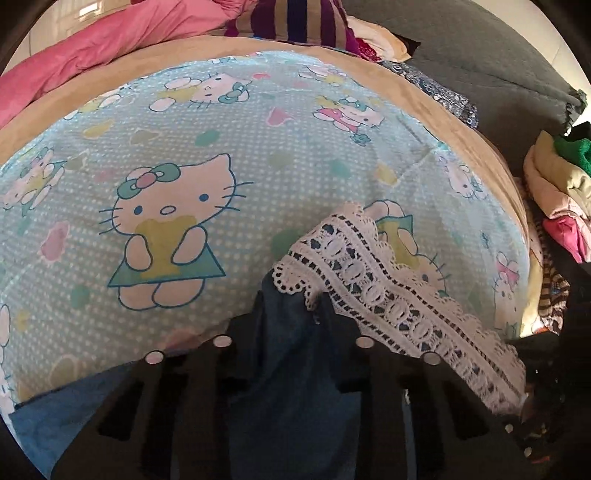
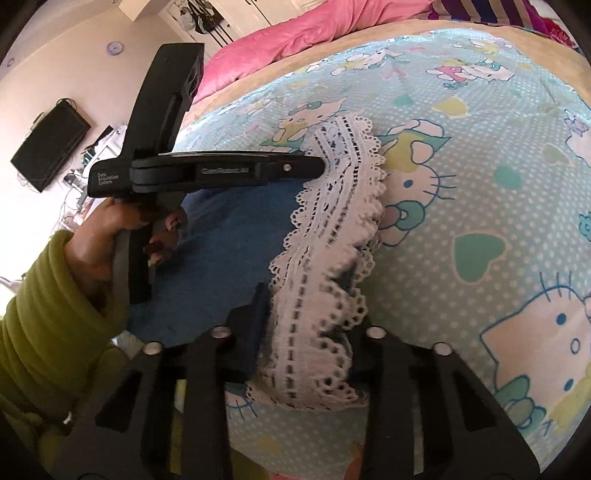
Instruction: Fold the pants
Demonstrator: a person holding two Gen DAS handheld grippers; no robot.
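Between my left gripper fingers sits a bunched fold of the blue pants; the fingers are closed onto that fabric, with the white lace hem draping off past my right-hand finger and running away to the right. Between my right gripper fingers lies the same lace hem, gathered into a thick band and pinched, the fingers drawn narrow around it. Just ahead of my right fingertips the lace band rises and curves forward, its far end meeting the tip of the left gripper, which reaches in from the left. To the left of my right fingers the blue pants spread flat on the sheet, beneath the left gripper body. The left hand, in a green sleeve, wraps that gripper's handle, well to the left of my fingers. Ahead of both pairs of fingers extends the cartoon-cat bedsheet, pale blue with white dots, lying over a tan blanket. Beyond that, ahead and to the left of my left fingers, lies a pink duvet; straight ahead at the far edge is a striped cushion. Far right of my left fingers is a pile of clothes. Far left of my right fingers, a black screen hangs on the wall.
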